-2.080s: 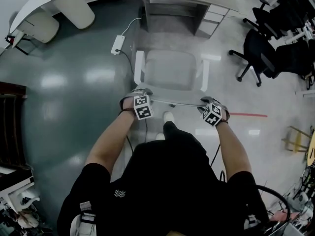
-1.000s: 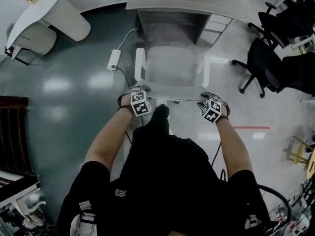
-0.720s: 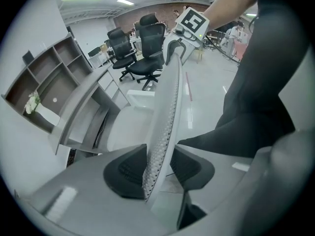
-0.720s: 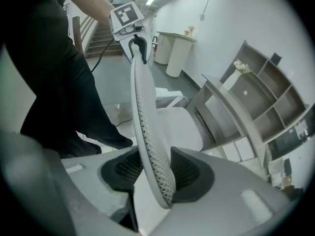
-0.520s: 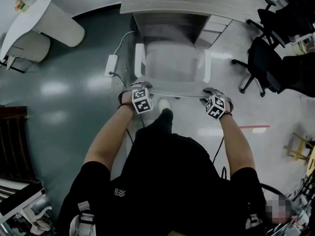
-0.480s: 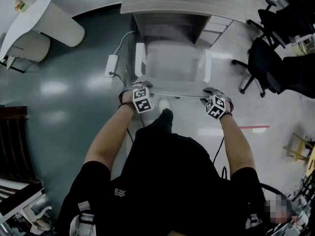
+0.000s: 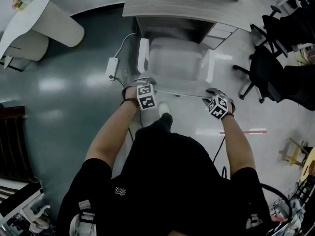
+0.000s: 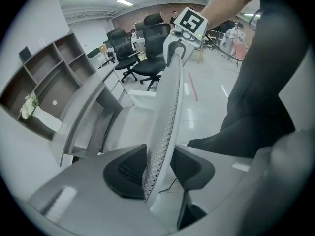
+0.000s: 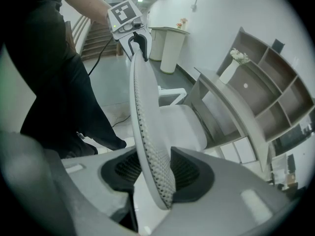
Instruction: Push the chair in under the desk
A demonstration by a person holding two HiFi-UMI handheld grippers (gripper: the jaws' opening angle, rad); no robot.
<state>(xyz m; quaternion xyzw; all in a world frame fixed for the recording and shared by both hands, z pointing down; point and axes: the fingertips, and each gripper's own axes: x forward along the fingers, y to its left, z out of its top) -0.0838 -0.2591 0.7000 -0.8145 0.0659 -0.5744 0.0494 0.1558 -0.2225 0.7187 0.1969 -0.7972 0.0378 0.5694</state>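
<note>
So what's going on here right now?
A person stands behind a white chair with both grippers clamped on its mesh backrest. The left gripper is at one end of the top edge and the right gripper at the other. The chair faces the desk, with its seat front about at the desk's edge and most of it not yet under.
</note>
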